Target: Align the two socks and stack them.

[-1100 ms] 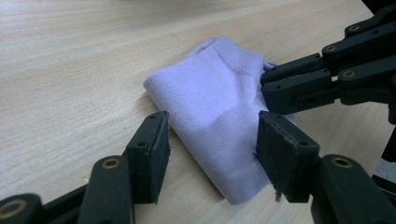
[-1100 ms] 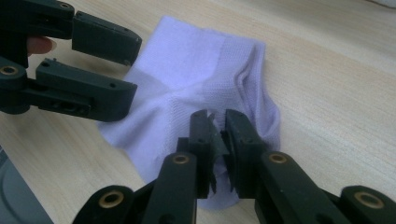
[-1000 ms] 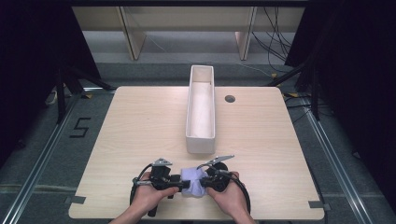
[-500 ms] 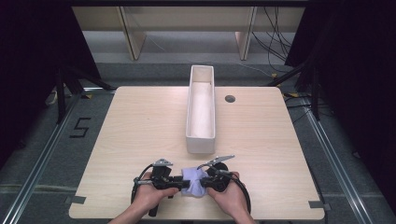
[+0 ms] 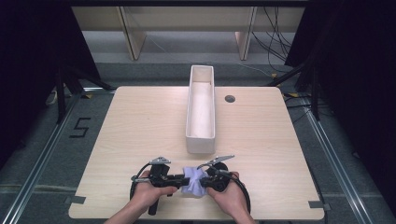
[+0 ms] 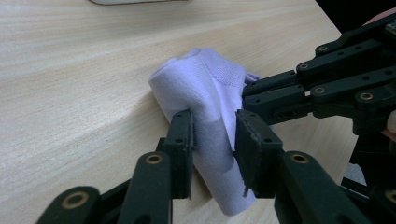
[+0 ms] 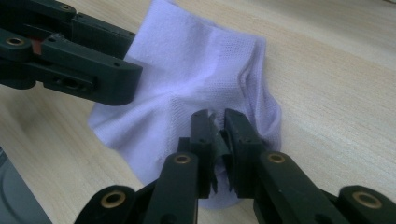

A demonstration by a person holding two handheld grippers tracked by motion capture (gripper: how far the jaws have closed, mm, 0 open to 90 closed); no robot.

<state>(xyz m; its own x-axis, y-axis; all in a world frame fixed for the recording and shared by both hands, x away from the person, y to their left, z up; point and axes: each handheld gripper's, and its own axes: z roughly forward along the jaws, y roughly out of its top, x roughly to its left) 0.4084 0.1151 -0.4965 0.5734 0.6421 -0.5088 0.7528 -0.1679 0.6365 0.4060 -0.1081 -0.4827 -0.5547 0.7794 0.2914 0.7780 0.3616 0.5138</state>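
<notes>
Pale sock (image 6: 205, 107), soft, light, limp: bunched between both claws. Right gripper (image 7: 219, 122) pinches its edge; left gripper (image 6: 212, 133), jaws just closing, straddles a fold, not yet clamped. Grip folded thickness.

You have one pale lilac sock (image 5: 194, 181) on the tabletop (image 5: 140, 126), near the front edge. One long white bin (image 5: 201, 109) stands farther back, at the middle. Two grippers are at work: one left gripper (image 5: 180, 178), one right gripper (image 5: 205, 177), each with two black fingers (image 6: 180, 140). Two hands (image 5: 149, 193) carry them.
</notes>
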